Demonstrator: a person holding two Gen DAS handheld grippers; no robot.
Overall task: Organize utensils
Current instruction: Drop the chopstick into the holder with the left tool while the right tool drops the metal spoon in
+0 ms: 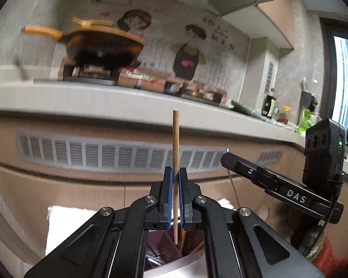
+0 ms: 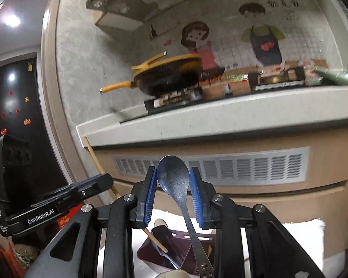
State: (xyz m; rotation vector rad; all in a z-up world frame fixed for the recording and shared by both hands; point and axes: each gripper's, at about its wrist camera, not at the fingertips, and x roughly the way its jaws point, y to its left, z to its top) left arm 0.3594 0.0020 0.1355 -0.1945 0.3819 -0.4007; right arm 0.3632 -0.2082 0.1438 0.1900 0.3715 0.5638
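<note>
- Jaws of the left gripper (image 1: 175, 173) pinch a wooden chopstick (image 1: 175, 153), its long axis upright, lower tip hanging just above the purple utensil holder (image 1: 164, 243).
- Jaws of the right gripper (image 2: 173, 176) stand spread around a metal spoon (image 2: 174, 178); bowl points up, handle slants down into the holder.

Left gripper (image 1: 175, 178): I see black linkage arms, blue ribbed pads, silver screws.
Right gripper (image 2: 172, 178): same build; "DAS" lettering.

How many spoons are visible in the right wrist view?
2: a metal spoon between the open right gripper fingers, and a second spoon in the holder. More may be hidden.
</note>
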